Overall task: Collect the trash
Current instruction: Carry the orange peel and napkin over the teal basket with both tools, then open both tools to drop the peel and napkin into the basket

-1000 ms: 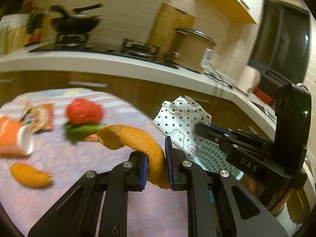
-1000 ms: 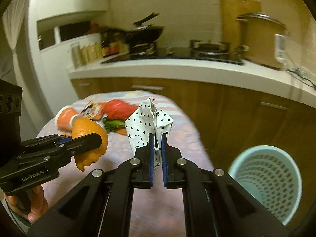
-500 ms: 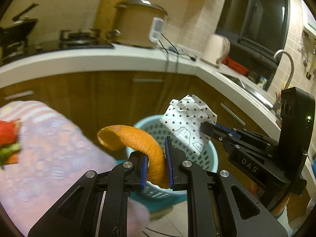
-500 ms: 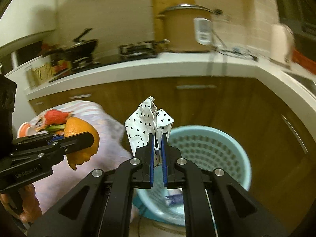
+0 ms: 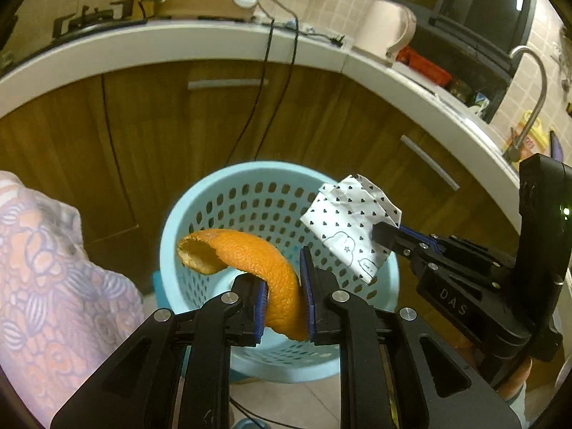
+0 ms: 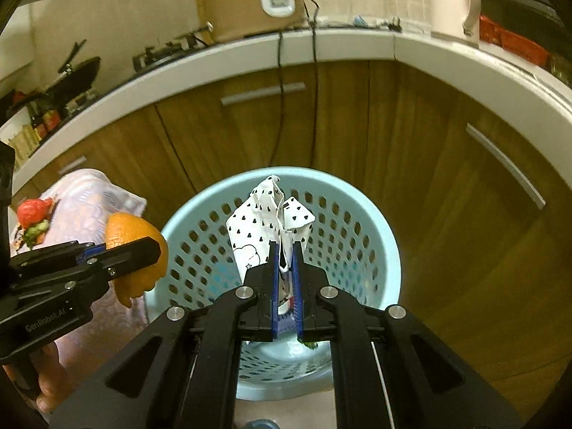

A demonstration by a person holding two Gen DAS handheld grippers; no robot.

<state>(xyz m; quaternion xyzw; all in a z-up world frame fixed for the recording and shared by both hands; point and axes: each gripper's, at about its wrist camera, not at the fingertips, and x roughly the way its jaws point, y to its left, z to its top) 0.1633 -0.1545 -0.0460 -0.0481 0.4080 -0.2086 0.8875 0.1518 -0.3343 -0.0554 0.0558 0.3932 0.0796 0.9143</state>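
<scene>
My left gripper (image 5: 283,279) is shut on a curled orange peel (image 5: 250,250) and holds it over the open top of a light blue perforated bin (image 5: 200,200). My right gripper (image 6: 285,257) is shut on a crumpled white paper with black hearts (image 6: 257,225), also above the bin (image 6: 371,221). In the left wrist view the right gripper (image 5: 384,232) holds the paper (image 5: 348,221) over the bin's right rim. In the right wrist view the left gripper (image 6: 143,250) holds the peel (image 6: 125,228) at the bin's left rim. Some trash lies on the bin's bottom.
A table with a patterned pink cloth (image 5: 46,271) stands left of the bin, with red and green trash (image 6: 32,218) on it. Wooden cabinets (image 6: 411,150) under a white counter (image 6: 339,46) curve behind the bin. Cables (image 5: 264,82) hang down the cabinet front.
Both grippers swung right from the table to above the bin and tilted downward, carrying the peel and the paper. Both grips have stayed shut.
</scene>
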